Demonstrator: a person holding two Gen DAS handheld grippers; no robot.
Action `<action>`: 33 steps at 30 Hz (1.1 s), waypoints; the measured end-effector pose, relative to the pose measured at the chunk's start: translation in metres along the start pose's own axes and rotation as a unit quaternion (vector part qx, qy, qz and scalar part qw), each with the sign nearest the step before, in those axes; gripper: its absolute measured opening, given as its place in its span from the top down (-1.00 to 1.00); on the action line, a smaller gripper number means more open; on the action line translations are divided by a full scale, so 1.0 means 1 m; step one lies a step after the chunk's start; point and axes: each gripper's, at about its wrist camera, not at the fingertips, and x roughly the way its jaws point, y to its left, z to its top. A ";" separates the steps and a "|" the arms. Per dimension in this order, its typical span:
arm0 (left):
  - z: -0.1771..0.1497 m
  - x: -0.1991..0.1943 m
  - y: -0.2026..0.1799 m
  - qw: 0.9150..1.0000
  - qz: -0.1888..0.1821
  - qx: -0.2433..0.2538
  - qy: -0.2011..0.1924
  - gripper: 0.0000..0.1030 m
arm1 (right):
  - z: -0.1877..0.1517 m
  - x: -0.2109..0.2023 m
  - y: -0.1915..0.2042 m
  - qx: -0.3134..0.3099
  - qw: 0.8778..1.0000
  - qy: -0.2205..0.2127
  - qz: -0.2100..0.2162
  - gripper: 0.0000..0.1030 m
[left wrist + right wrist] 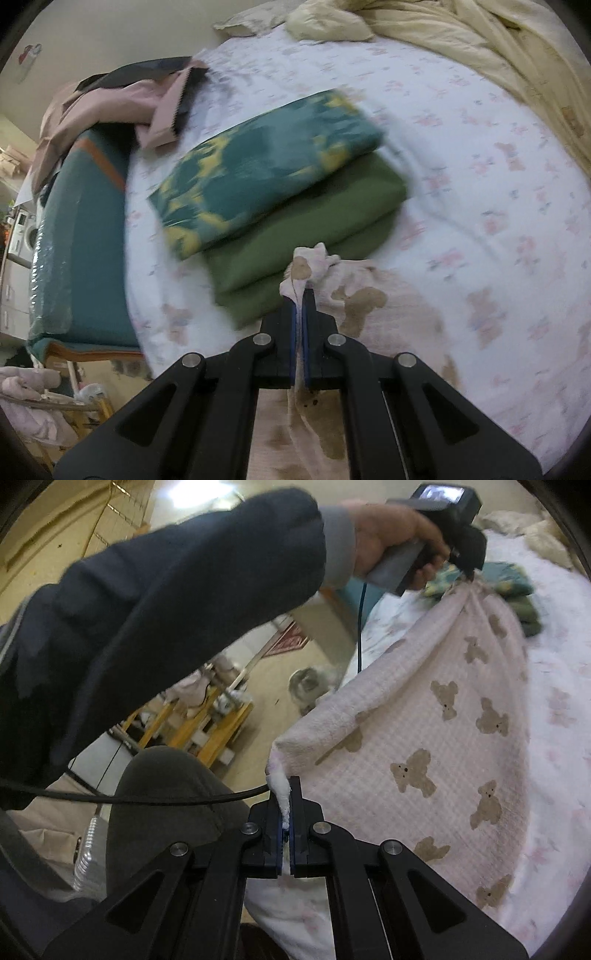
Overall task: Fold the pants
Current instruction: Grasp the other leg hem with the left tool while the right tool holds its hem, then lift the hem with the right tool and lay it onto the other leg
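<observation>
Floral bedsheet (480, 155) fills the scene, white with faint pink flowers, and a rumpled cream duvet (480, 40) is bunched along the bed's far edge. Toward the bed's left edge sits a stack of folded laundry: a teal and yellow patterned piece (266, 166) lying on top of a plain green one (332, 218), motion blur softening both. Now the action: the pants (424, 738), pale pink with brown teddy bears, are held up over the bed, stretched between the two tools. Left tool (300, 295) is clamped tight on a bunched corner of the fabric, which puffs out just past its tips, right beside the green folded piece. From the right wrist camera that same left tool (467, 574) shows up high and far, gripped in the person's hand (391, 535), dark sleeve (166, 602) reaching across, the cloth fanning down from it. Right tool (286, 794) is pinched shut on the near edge of the pants, a white roll of hem squeezed between its blue pads (277, 834). A black cable (166, 800) runs across just in front of it. Beyond the bed's left edge, a pink garment (110, 107) is heaped on a teal surface (96, 229).
</observation>
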 end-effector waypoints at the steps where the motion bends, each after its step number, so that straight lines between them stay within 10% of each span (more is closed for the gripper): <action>1: -0.002 0.004 0.007 1.000 0.004 0.002 0.002 0.99 | 0.007 0.017 0.004 -0.004 1.000 0.007 0.005 0.99; 15: -0.058 0.124 0.046 0.999 -0.007 -0.014 0.043 0.81 | 0.020 0.119 -0.019 0.054 0.997 0.053 0.004 0.99; 21: -0.089 0.057 0.113 0.989 -0.116 -0.092 -0.013 -0.27 | 0.021 0.129 -0.008 0.050 0.997 0.059 -0.007 0.99; 33: -0.277 -0.032 0.196 0.951 -0.189 -0.243 -0.032 -0.63 | 0.019 0.206 0.031 0.040 0.997 0.065 0.018 0.86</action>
